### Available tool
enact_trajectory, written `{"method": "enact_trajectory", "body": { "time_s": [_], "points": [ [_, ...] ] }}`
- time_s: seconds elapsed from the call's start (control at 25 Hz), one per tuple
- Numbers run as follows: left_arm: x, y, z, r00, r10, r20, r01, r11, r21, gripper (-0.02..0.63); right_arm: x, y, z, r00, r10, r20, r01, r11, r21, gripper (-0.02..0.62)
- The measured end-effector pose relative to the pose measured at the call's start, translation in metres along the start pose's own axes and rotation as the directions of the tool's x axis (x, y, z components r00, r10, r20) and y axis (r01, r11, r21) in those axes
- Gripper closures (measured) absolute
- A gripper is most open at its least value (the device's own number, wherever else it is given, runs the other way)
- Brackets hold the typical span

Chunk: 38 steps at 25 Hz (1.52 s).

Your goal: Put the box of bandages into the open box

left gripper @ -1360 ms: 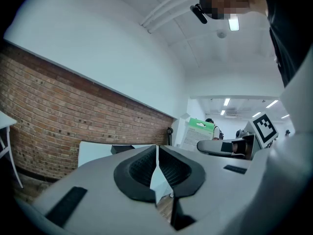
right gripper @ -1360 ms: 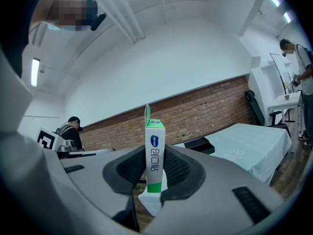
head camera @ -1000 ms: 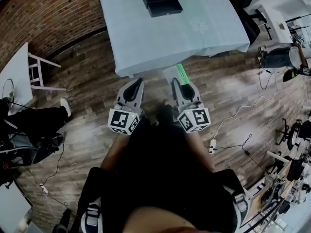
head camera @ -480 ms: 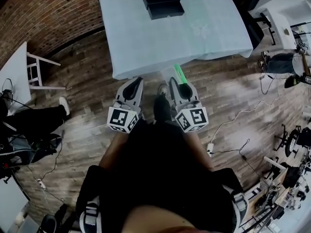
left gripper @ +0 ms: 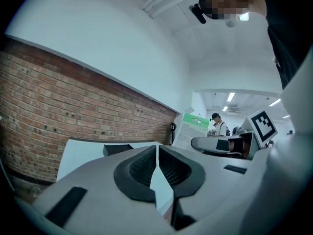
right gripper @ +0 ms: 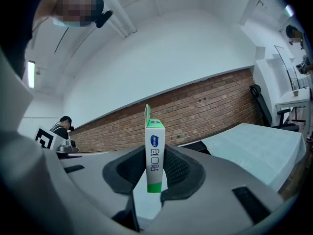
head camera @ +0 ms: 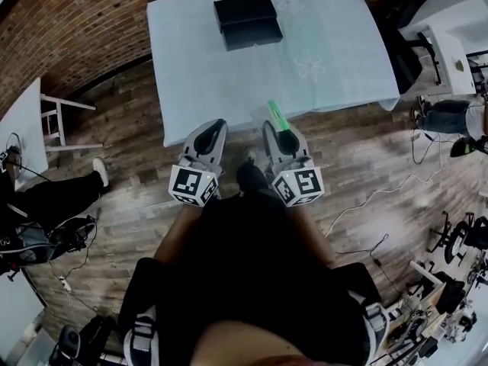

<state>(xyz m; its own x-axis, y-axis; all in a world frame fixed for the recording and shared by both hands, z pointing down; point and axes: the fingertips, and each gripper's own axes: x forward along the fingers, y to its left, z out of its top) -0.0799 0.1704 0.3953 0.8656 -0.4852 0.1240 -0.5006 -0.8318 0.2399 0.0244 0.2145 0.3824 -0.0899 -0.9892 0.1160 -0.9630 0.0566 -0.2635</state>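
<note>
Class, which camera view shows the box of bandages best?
The right gripper view: the box of bandages stands upright, close, clamped in the right gripper. The head view shows only its green top edge; the left gripper view, a small side face.

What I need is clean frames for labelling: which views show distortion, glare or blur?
Head view: fisheye bows the table edges, evenly lit. Left gripper view: dark corners, ceiling lights blown out. Right gripper view: box of bandages sharp, brick wall behind bowed.
</note>
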Motion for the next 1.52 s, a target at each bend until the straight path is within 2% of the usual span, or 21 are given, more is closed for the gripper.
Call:
{"method": "enact_trajectory", "body": {
  "time_s": [0.4, 0.72, 1.16, 1.52],
  "points": [
    [0.079, -0.002, 0.022, 0.997, 0.075, 0.032, -0.075, 0.997, 0.009, 0.563, 0.044, -0.075, 0.030, 0.998, 0.063, 0.001, -0.063, 0.998, 0.010, 0.488],
    [0.111, 0.017, 0.026, 0.994, 0.109, 0.017, -0.109, 0.994, 0.000, 0.563, 0.078, -0.101, 0.036, 0.997, 0.079, -0.019, -0.079, 0.997, 0.010, 0.488],
    [0.150, 0.082, 0.051, 0.997, 0.074, 0.024, -0.073, 0.997, -0.001, 0.563, 0.146, -0.096, 0.041, 0.997, 0.054, -0.056, -0.055, 0.999, -0.003, 0.488],
    [0.168, 0.136, 0.046, 0.998, 0.061, 0.021, -0.060, 0.998, -0.038, 0.563, 0.205, -0.102, 0.033, 0.997, 0.008, -0.081, -0.011, 0.999, -0.043, 0.488]
  ]
}}
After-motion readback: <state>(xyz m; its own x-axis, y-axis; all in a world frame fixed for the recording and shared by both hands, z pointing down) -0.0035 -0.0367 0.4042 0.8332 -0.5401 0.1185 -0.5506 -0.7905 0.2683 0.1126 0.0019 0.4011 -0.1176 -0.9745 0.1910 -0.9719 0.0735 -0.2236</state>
